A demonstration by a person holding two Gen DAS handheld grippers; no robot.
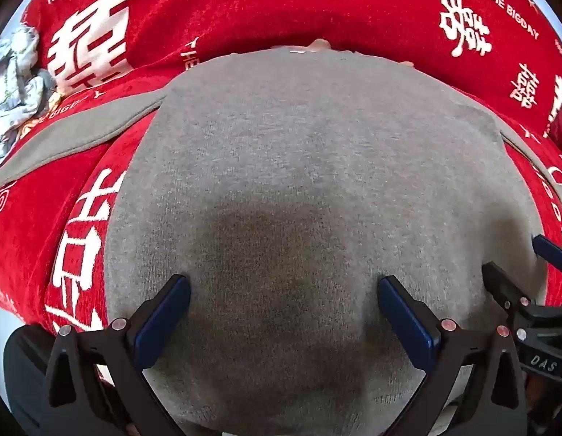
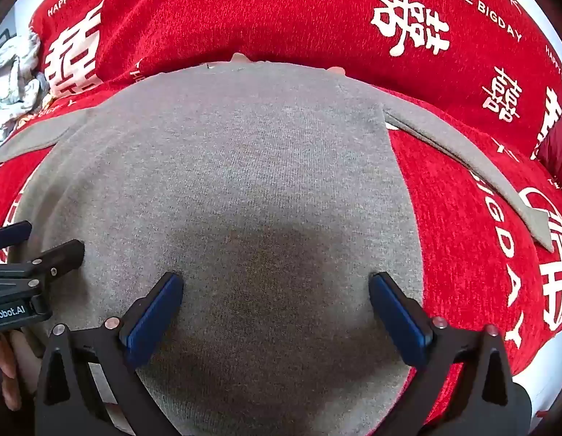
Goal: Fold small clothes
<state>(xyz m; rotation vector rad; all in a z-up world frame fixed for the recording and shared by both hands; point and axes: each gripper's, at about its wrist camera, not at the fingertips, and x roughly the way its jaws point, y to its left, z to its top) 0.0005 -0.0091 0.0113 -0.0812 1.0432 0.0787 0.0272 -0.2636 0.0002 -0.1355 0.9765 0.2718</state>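
Observation:
A small grey knit top lies flat on a red cloth, sleeves spread to both sides; it also fills the right wrist view. My left gripper is open, jaws wide apart, low over the garment's near part, holding nothing. My right gripper is open the same way over the near right part. Each gripper shows at the edge of the other's view: the right one and the left one. The left sleeve and right sleeve lie flat on the cloth.
The red cloth with white characters and lettering covers the whole surface. A crumpled pale patterned garment lies at the far left, also in the right wrist view. A dark red cushion sits at the right edge.

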